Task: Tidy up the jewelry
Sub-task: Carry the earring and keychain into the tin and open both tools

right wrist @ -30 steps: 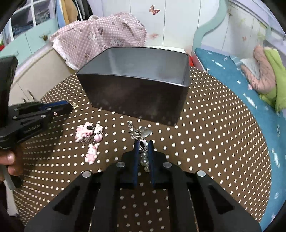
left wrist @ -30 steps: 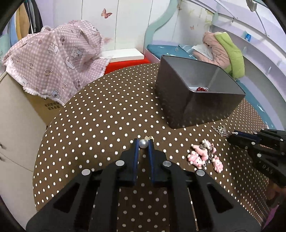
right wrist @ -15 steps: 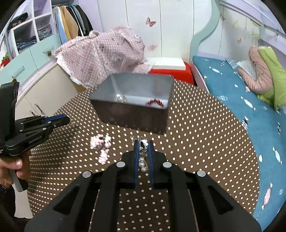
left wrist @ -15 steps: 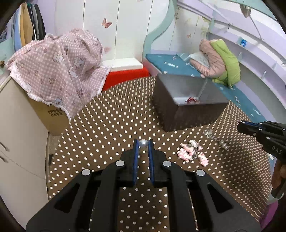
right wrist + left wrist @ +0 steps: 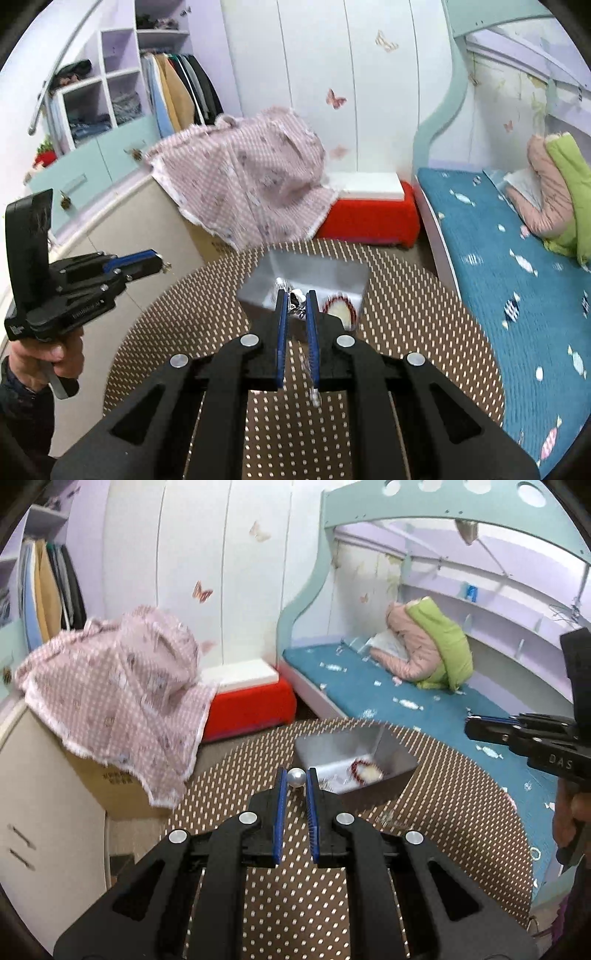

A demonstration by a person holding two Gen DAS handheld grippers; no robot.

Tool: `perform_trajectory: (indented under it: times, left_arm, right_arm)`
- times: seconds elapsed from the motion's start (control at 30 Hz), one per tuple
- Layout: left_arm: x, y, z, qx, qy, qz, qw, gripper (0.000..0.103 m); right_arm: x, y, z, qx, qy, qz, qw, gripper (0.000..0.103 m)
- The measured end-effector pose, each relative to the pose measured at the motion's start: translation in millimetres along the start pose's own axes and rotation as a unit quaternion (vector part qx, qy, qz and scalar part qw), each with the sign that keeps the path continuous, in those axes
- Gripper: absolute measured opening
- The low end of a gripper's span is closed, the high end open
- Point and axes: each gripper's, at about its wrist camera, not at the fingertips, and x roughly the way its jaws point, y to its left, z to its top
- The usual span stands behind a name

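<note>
My left gripper (image 5: 296,777) is shut on a pearl earring (image 5: 296,777), high above the round dotted table (image 5: 461,797). In the right wrist view my right gripper (image 5: 296,300) is shut on a silver charm with a pearl strand (image 5: 313,384) hanging blurred below the fingers. The grey box (image 5: 391,746) stands on the table's far side; a red bead bracelet (image 5: 364,766) lies inside it. The box (image 5: 317,267) lies just beyond my right fingertips. Each gripper shows in the other's view: right one (image 5: 476,725), left one (image 5: 157,258).
A pink checked cloth (image 5: 122,694) covers a cardboard box and cabinet at the left. A red and white stool (image 5: 251,698) stands behind the table. The blue bed (image 5: 517,266) with pink and green bedding runs along the right. A hand (image 5: 48,350) holds the left gripper's handle.
Both grippers have risen well above the table with their pieces still held. The table and grey box look smaller and lower, and the pink charms have left both views.
</note>
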Motion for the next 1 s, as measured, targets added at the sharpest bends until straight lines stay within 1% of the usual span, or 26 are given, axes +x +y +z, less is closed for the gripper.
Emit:
perform_trajectory:
  times: [0.13, 0.23, 0.4, 0.57, 0.73, 0.8, 0.83, 0.87, 0.9, 0.93, 0.97, 1.0]
  left_arm:
    - [-9.3, -10.7, 24.7, 0.016, -0.026, -0.006, 0.9995, 0.010]
    - [-6.2, -15.7, 45.6, 0.019, -0.038, -0.016, 0.9990, 0.010]
    - [13.3, -20.4, 68.4, 0.023, -0.034, -0.031, 0.9987, 0.010]
    - [54.5, -25.2, 80.2, 0.016, 0.001, -0.051, 0.9986, 0.010]
    - [101.4, -28.1, 74.6, 0.009, 0.053, -0.064, 0.9965, 0.011]
    - [114.9, -27.7, 69.7, 0.005, 0.070, -0.065, 0.9954, 0.012]
    - [121.3, -28.2, 68.7, 0.006, 0.079, -0.061, 0.9950, 0.016]
    - [125.0, -26.6, 66.5, 0.004, 0.083, -0.056, 0.9950, 0.031]
    - [126.6, -24.6, 67.0, 0.001, 0.082, -0.052, 0.9953, 0.052]
    - [125.7, -22.4, 66.8, -0.004, 0.078, -0.047, 0.9959, 0.060]
    - [123.8, -21.4, 66.8, -0.008, 0.074, -0.044, 0.9963, 0.070]
    - [120.8, -19.6, 67.1, -0.011, 0.068, -0.039, 0.9968, 0.077]
  right_arm:
    - [-0.2, -2.0, 18.0, -0.003, -0.012, 0.007, 1.000, 0.008]
    - [5.9, -3.5, 30.1, -0.006, -0.015, 0.008, 1.000, 0.008]
    - [21.7, -8.7, 40.9, -0.011, -0.006, 0.005, 1.000, 0.008]
    - [57.4, -20.2, 43.8, -0.002, 0.031, 0.002, 1.000, 0.009]
    - [89.9, -32.3, 38.8, 0.011, 0.069, -0.005, 0.998, 0.010]
    - [97.5, -36.6, 37.9, 0.018, 0.077, -0.009, 0.997, 0.012]
    - [100.8, -38.6, 37.2, 0.020, 0.081, -0.011, 0.996, 0.013]
    - [101.8, -40.5, 36.3, 0.023, 0.083, -0.012, 0.996, 0.019]
    - [102.1, -41.9, 35.5, 0.026, 0.083, -0.013, 0.996, 0.029]
    - [100.5, -43.5, 34.6, 0.030, 0.081, -0.014, 0.996, 0.035]
    - [98.4, -44.6, 34.2, 0.034, 0.076, -0.016, 0.996, 0.056]
    - [96.1, -46.1, 34.3, 0.037, 0.070, -0.022, 0.997, 0.071]
